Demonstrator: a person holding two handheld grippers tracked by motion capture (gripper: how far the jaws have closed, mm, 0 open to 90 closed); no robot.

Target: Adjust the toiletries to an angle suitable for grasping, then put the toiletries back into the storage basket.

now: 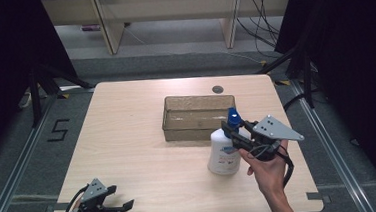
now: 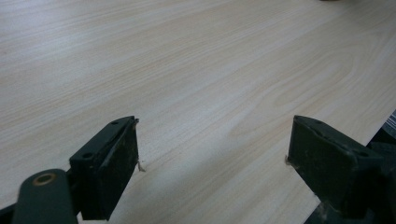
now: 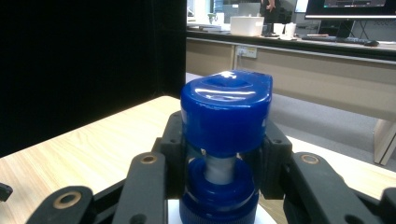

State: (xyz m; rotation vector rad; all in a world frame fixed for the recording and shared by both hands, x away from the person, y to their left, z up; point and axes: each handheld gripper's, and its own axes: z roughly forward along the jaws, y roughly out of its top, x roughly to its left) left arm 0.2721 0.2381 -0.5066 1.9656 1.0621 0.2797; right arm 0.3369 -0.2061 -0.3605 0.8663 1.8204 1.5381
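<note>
The white bottle (image 1: 223, 152) with a blue pump top (image 3: 226, 108) stood upright on the surface (image 1: 139, 154), just in front of the near right corner of the clear plastic bin (image 1: 197, 116), which looked empty. The right tool (image 1: 234, 135) reached it from the right, at the level of the neck; in the right gripper view its jaws sat drawn in on either side of the pump top, pads against the blue head and the collar beneath. I judged this a grip on the top of the bottle, not on its body, though the exact contact of the pads was hard to make out from so close. The left tool (image 1: 125, 206) lay low at the near left corner of the surface, well apart from the bottle, its jaws wide and nothing between them; bare wood ahead of it in the left gripper view. Risks from here: the pump head is smooth and rounded, so a lift could let it slide out of the pads; the head may also turn or sink on its stem under load, and the heavy body would then swing or drop. A tilted bottle might strike the bin wall (image 1: 193, 130) on the way over it.
</note>
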